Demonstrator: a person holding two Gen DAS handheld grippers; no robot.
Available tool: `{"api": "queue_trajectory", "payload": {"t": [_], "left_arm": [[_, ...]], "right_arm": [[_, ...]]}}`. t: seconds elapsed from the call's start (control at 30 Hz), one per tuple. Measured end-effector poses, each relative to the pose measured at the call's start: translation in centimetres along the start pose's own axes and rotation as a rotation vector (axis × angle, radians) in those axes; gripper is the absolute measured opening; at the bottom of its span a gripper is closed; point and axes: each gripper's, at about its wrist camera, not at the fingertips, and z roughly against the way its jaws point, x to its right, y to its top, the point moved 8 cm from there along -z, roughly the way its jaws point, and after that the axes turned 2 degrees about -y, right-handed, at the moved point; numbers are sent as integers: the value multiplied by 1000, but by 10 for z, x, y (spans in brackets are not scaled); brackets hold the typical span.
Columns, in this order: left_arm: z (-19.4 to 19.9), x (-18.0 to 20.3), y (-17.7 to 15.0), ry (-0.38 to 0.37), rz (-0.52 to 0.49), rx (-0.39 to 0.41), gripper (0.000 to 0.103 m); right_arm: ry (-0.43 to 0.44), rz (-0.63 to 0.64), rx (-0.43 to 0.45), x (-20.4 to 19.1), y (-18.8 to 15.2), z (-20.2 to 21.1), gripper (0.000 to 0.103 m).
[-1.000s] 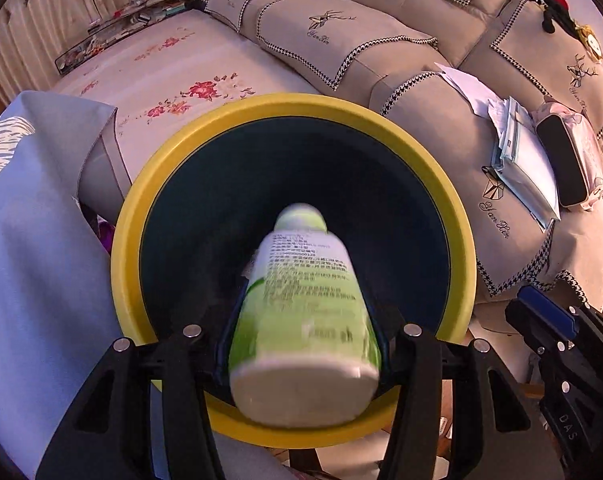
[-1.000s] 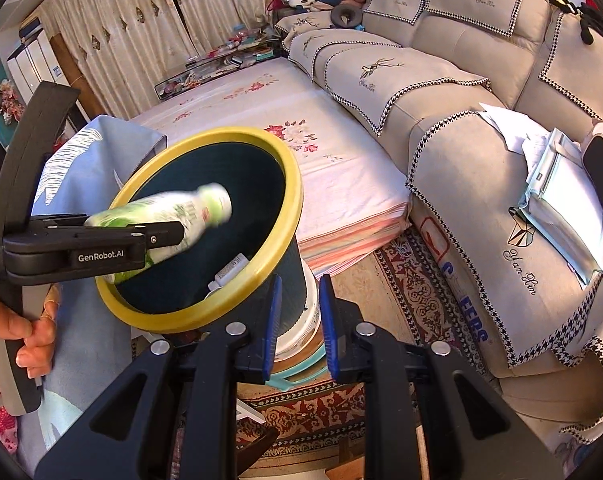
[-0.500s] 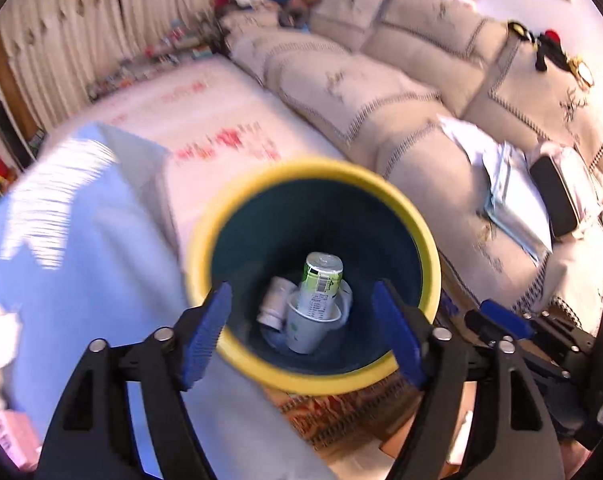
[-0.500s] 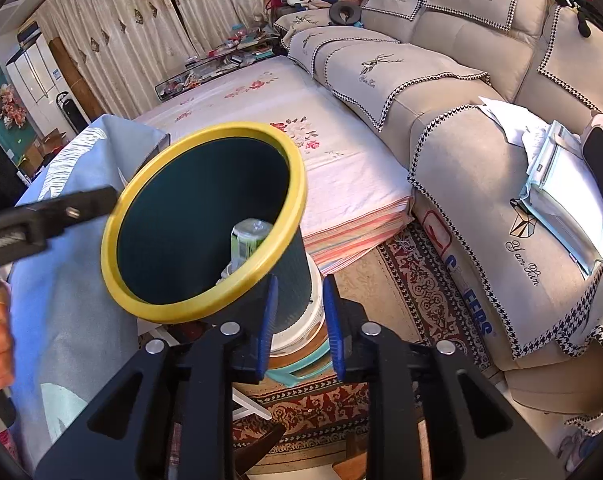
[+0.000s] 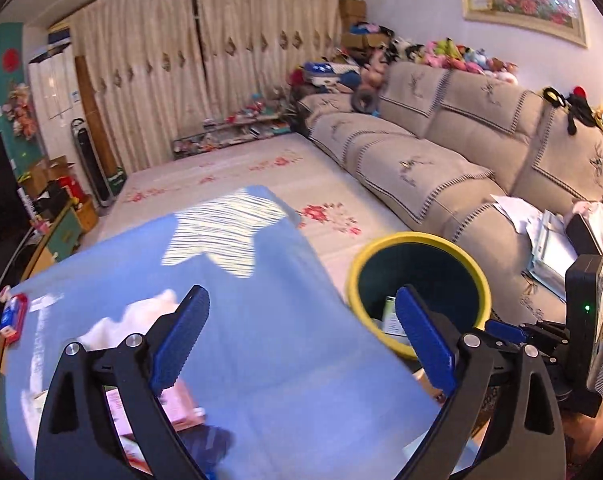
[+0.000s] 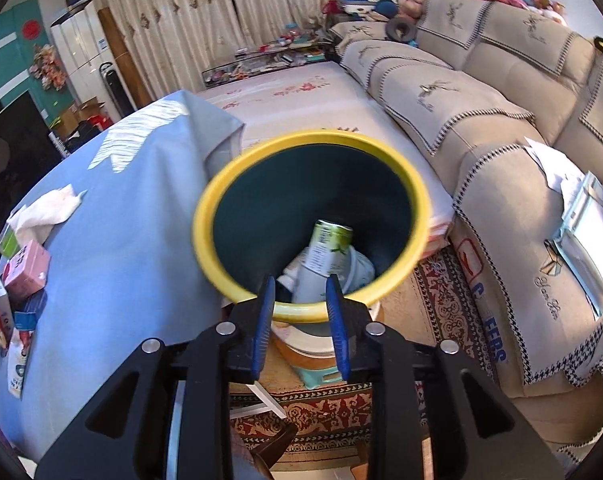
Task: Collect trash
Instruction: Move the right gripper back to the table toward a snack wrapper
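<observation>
Dropped from the left gripper, one green-and-white plastic bottle now stands inside the one yellow-rimmed dark bin, no longer clamped over its mouth.

Both left jaws have just been opening and stand wide apart with nothing between them, above the blue cloth-covered tabletop; the bin sits just beyond the tabletop's right edge. The right gripper points into the bin, its two jaws having just been opening to a narrow gap, nothing gripped. One crumpled white tissue and one pink box lie on the tabletop.
</observation>
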Motion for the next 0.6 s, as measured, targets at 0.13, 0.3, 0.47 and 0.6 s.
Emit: {"api": "queue_trajectory", "payload": {"t": [0.13,0.3,0.47,0.6], "left_arm": [[29,-55,-6,50,65,37,93],[65,-122,-20,136,137,80,94],[112,-193,-53,267,214,115,97],[144,-244,-87,391,257,104,97]], "right_arm": [[25,61,-5,-43,2,2,27],[71,154,-9,-102,1,5,29],[150,262,-3,-170,-3,15,33],[238,332,5,-220,-11,29,33]]}}
